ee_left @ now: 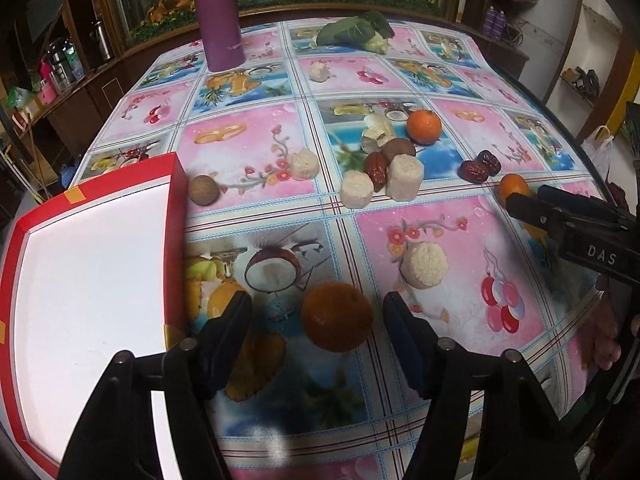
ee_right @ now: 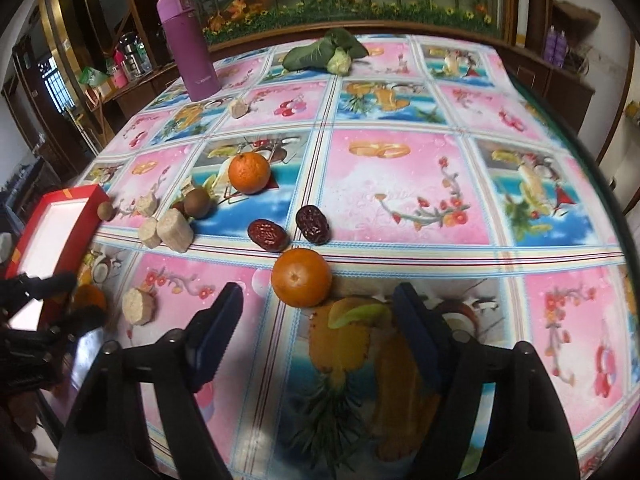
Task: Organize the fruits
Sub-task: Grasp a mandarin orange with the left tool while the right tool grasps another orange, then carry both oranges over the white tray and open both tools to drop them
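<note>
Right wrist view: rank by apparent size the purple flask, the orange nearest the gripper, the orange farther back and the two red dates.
1. purple flask
2. nearest orange, though closeness to the camera enlarges it
3. farther orange, likely much the same real size
4. two red dates, alike, so unranked

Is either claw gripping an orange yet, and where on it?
No, nothing is held. The left claw is open around an orange without touching it; the right claw is open just short of another orange.
</note>
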Demonstrator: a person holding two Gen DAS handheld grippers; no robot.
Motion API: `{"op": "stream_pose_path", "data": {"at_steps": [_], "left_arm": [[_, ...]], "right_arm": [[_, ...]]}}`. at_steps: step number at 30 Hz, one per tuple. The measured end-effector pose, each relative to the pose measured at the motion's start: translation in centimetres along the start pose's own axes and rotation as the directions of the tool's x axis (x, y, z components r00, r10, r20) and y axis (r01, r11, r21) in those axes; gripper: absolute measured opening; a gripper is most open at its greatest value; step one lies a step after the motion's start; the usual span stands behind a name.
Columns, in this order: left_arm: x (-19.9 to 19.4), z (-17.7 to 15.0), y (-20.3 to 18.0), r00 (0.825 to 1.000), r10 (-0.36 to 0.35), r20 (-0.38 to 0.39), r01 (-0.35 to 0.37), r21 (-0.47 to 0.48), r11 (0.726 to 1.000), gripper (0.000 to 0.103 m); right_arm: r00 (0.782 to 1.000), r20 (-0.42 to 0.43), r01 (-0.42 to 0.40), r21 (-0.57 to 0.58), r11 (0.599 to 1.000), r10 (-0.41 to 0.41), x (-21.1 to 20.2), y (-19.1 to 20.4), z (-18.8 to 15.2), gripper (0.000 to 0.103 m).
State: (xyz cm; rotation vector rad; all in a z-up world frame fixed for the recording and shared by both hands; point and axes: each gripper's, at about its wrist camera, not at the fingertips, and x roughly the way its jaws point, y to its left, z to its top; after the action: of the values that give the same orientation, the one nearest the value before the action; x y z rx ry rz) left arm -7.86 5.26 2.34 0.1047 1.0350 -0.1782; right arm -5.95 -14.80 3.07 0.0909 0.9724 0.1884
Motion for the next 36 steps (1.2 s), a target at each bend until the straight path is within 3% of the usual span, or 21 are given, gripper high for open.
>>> {"op": "stream_pose_path", "data": {"at_steps": [8,13,16,23,28,32,36], "left_arm": [[0.7,0.0,0.3,0.999,-0.049,-0.019,0.048,-0.018,0.999,0.048],[0.5,0.0,0.2,0.997,-0.073,-0.011,0.073,-0.018,0.997,0.036],[0.5,-0.1,0.0,0.997,-0.073,-0.006,0.073,-0.013,0.997,0.035],[-0.2,-0.3,0.4,0.996,-0.093,0.012,0.094,-0.027,0.995,0.034],[-4.1,-0.4,2.0,0.990,-0.094,0.108,0.100,-0.055,0.993,0.034],[-8.7,-1.4,5.5,0.975,-0.028,0.220,0.054,-0.115,0.992,0.034],[-11.4,-3.2,9.8,0.961,0.080,0.264,-0.028,-0.195,0.980,0.034]], "right_arm": [[1.000,-0.015,-0.004,-0.017,1.000,0.004,1.1,0.8,0.4,0.061],[1.000,0.007,0.026,-0.032,0.999,-0.026,1.1,0.8,0.3,0.043],[1.000,0.013,0.006,-0.024,1.000,-0.005,1.0,0.7,0.4,0.033],[1.000,0.025,0.001,-0.008,1.000,-0.001,1.0,0.6,0.2,0.032],[0.997,0.064,-0.044,0.011,0.999,0.043,-0.9,1.6,0.1,0.032],[0.988,0.119,-0.096,-0.060,0.994,0.102,-3.4,4.8,0.8,0.032],[0.971,0.121,-0.190,-0.131,0.973,0.206,-4.6,9.6,1.6,0.032]]}}
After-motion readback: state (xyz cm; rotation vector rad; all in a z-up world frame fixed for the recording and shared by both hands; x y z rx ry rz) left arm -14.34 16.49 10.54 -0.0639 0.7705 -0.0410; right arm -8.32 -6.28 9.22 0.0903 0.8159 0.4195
